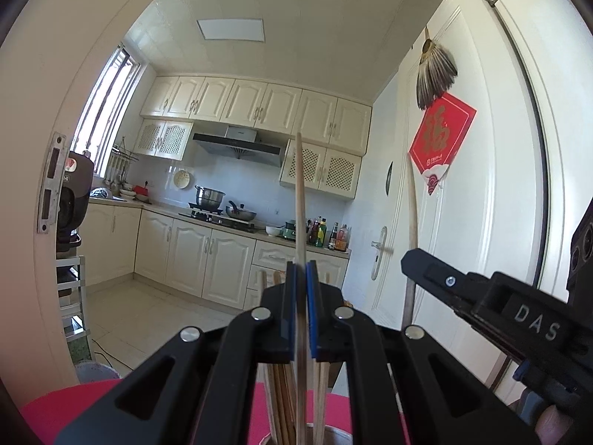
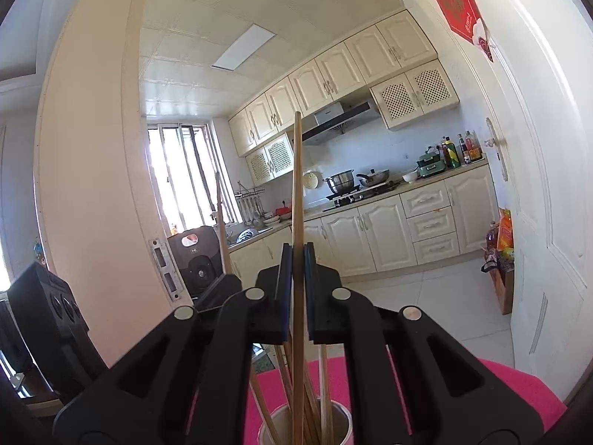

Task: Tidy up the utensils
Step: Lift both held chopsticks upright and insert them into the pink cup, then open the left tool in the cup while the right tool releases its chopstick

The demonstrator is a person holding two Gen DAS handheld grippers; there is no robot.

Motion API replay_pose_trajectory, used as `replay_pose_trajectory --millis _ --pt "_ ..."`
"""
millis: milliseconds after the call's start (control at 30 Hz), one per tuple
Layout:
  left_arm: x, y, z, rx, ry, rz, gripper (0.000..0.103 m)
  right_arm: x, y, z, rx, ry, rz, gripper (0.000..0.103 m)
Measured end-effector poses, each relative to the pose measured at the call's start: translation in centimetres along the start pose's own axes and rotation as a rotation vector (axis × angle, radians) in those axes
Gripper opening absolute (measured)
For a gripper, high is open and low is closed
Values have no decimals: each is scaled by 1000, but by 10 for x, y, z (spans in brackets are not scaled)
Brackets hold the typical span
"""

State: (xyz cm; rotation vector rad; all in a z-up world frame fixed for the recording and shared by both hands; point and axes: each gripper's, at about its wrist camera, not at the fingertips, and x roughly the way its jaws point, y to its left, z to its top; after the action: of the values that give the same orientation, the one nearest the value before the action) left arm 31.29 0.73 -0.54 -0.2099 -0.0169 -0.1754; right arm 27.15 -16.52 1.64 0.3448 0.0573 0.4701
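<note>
The white door [image 1: 481,170] carries the largest writing, a red diamond poster [image 1: 443,137] with a big gold character, tilted on its corner below a hanging feather fan [image 1: 435,74]; the small print beneath the character is too fine to read. Next in size, raised letters "DAS" stand on the black body of the right gripper [image 1: 407,259] where it crosses the left wrist view from the right. A dark appliance [image 2: 198,256] by the door frame bears a small label I cannot read. Both grippers point level towards the kitchen cabinets [image 1: 207,256], side by side. The left gripper [image 1: 302,270] is clamped tight on one pale wooden chopstick [image 1: 301,200] that stands nearly upright between its blue pads. The right gripper is likewise pinched closed on another chopstick [image 2: 297,185], upright, leaning slightly. Below each gripper a round cup [image 2: 344,422] sits on a pink surface [image 2: 519,389], holding a bundle of chopsticks [image 2: 311,408]; the lower ends of the held sticks run down among them.
</note>
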Motion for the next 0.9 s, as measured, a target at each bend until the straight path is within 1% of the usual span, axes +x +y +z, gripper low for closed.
replay_pose_trajectory --millis 133,233,400,533,667,800,867,900 --pt "2 0 -12 26 34 -1 6 2 1 -7 -28 10 -9 7" --pt "-1 1 -19 37 61 -1 6 2 0 -13 -26 35 -9 7" --pt "-11 5 -22 35 101 -1 6 -6 2 -18 -51 57 -16 7" --pt "-23 0 -25 72 109 7 6 -15 4 -22 -69 78 -27 7" --pt "-35 0 -24 60 123 0 6 -26 8 -29 -89 97 -39 7" --pt "-44 1 -25 66 163 10 6 -33 9 -34 -89 116 -49 7" --pt "-45 -1 -24 69 192 16 8 -35 11 -37 -90 128 -55 7" --pt "-46 -1 -23 70 203 24 15 -35 11 -38 -92 135 -58 7"
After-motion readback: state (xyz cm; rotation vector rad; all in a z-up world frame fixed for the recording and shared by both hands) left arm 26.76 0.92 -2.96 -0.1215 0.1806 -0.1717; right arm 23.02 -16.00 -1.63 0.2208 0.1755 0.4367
